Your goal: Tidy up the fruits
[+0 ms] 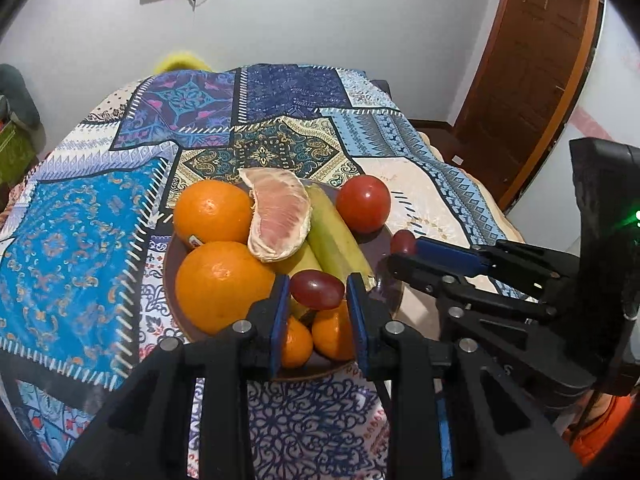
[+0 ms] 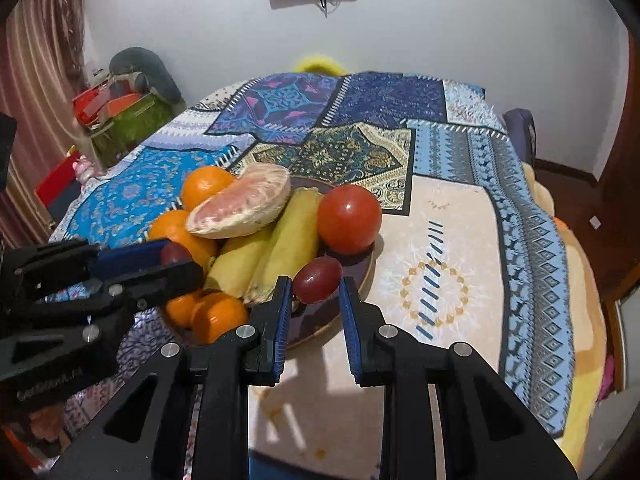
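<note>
each gripper, left gripper (image 1: 318, 296) and right gripper (image 2: 314, 286), is clamping a red grape (image 1: 317, 290) over the plate (image 1: 394, 292); keeping the squeeze gentle and releasing low should avoid bruising.

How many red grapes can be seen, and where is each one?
2. One oval red grape sits between the left gripper's blue-padded fingers; the other red grape sits between the right gripper's fingers. More may be hidden behind the piled fruit.

Fruit crowds the plate (image 2: 366, 280); cloth (image 2: 448, 240) right lies open.
</note>
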The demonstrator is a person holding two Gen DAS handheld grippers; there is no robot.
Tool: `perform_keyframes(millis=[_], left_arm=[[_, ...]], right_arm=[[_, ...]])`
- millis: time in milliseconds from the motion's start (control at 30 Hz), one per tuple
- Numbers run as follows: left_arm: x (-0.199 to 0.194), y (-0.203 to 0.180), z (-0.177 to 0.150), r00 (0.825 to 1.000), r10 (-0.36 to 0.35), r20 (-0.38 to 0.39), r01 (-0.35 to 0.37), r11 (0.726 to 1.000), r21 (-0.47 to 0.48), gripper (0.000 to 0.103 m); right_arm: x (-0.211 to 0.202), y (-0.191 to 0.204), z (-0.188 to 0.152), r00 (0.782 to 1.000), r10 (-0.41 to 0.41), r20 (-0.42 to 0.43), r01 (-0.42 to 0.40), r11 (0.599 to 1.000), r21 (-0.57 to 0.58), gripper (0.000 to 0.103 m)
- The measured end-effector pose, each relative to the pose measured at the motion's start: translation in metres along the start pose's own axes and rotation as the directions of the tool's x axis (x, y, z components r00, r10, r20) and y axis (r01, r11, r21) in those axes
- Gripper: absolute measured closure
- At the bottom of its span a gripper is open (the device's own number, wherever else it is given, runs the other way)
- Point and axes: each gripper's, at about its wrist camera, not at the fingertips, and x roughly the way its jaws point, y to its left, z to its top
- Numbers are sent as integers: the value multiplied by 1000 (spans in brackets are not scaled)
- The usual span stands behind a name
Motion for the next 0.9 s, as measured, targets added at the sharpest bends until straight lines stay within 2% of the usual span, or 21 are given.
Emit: perform_keyframes(millis=[167,233,333,500,700,833,900], left_arm=[[9,0,0,999,33,-12,-33,999,8,74],[11,0,0,999,23,-22,-23,1000,4,70],[8,-1,-1,1000,16,-23,-16,1000,0,65],[-12,-2,-1,1000,14,3,-14,1000,-12,65],[-76,-8,6,991,34,129,-32,999,-21,65],[-136,-13,8,968,56,243,-50,998,-29,65],[-166,-15,7,956,41,290,-31,999,-39,65]], right_arm=[[10,-5,1,1000,-9,-17,9,1000,0,80],[13,-5,2,1000,-9,-30,9,1000,-8,80],[13,-6,3,1000,-3,-31,3,1000,-7,70],[-4,-9,4,1000,-13,0,13,1000,2,68],[-60,-6,11,995,-29,98,28,1000,6,68],[-117,8,17,979,-36,203,40,999,-12,68],[-144,15,19,968,-23,251,27,1000,-11,68]])
